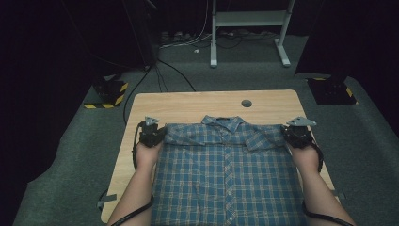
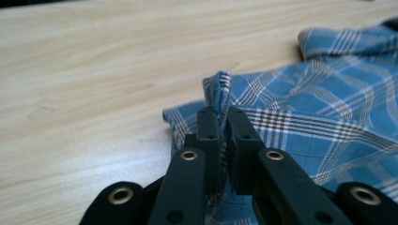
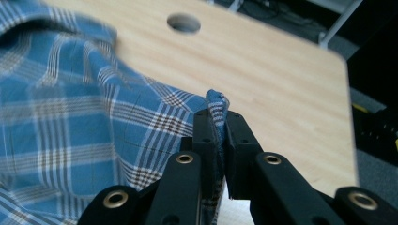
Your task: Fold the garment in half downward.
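One blue plaid button-up shirt (image 1: 226, 174) lies front up on the wooden table (image 1: 188, 101), collar toward the far edge, hem running off the near edge. Two grippers, one per hand. Left gripper (image 1: 151, 133) sits at the shirt's shoulder corner near the table's left edge; the left gripper view shows its jaws (image 2: 224, 123) clamped narrow on a pinched ridge of plaid fabric (image 2: 220, 89). Right gripper (image 1: 298, 133) is at the opposite shoulder corner near the table's right edge; jaws closed the same way on a fold of cloth (image 3: 217, 108). Both pinched folds stand up above the tabletop. One round cable hole (image 1: 246, 103) in the table near the far edge, just beyond the collar. Two forearms enter from the near side.
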`<state>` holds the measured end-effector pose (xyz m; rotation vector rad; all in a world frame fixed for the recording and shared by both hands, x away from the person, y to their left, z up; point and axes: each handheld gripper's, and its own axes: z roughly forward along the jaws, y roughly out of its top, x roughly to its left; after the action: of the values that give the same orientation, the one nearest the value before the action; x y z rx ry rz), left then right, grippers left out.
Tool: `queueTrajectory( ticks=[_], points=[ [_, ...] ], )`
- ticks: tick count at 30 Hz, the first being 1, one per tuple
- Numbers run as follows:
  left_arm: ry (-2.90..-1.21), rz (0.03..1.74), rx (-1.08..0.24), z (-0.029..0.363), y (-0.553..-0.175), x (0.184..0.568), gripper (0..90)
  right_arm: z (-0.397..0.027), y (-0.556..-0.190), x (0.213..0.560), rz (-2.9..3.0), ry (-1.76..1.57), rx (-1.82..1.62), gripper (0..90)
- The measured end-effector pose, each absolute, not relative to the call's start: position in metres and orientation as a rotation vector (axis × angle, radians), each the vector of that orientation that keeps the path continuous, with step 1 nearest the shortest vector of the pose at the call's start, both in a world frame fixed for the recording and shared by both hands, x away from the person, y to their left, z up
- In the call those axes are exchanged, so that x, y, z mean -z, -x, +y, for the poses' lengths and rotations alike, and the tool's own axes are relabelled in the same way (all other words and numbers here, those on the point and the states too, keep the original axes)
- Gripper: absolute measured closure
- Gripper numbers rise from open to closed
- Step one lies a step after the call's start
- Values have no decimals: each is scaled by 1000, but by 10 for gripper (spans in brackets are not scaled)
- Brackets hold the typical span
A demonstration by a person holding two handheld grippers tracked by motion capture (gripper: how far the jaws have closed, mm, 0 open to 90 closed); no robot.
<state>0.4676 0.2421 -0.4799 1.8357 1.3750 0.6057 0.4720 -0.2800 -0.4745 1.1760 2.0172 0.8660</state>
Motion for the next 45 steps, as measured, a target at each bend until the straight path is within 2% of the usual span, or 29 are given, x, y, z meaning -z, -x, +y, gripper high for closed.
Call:
queueTrajectory(
  ticks=[4,7,11,14,17,18,19,21,23,28,35,45],
  points=[
    [-1798,1317,-635,239,-465,448,851,-280,-462,440,1970,-1129,-945,844],
    [-1778,1276,-649,240,-458,435,850,-279,-456,427,1957,-1091,-961,844],
    [-1740,1203,-652,244,-435,419,849,-283,-436,409,1924,-1050,-1022,844],
    [-1725,1156,-643,250,-410,420,848,-289,-415,408,1910,-1032,-1077,844],
    [-1728,1153,-616,256,-384,437,848,-295,-390,423,1924,-1033,-1100,844],
    [-1733,1157,-605,257,-379,442,848,-299,-376,438,1939,-1046,-1106,844],
    [-1747,1163,-602,258,-371,451,848,-299,-376,438,1939,-1046,-1106,844],
    [-1770,1185,-579,260,-357,470,847,-303,-360,460,1967,-1073,-1093,844],
    [-1791,1210,-554,262,-348,486,846,-307,-342,488,2010,-1119,-1073,843],
    [-1855,1259,-518,264,-334,517,843,-309,-324,518,2069,-1158,-1030,842],
    [-1951,1270,-526,260,-333,533,836,-307,-318,538,2134,-1177,-950,838],
    [-1976,1252,-566,257,-339,540,828,-304,-327,538,2142,-1178,-914,835]
  ],
)
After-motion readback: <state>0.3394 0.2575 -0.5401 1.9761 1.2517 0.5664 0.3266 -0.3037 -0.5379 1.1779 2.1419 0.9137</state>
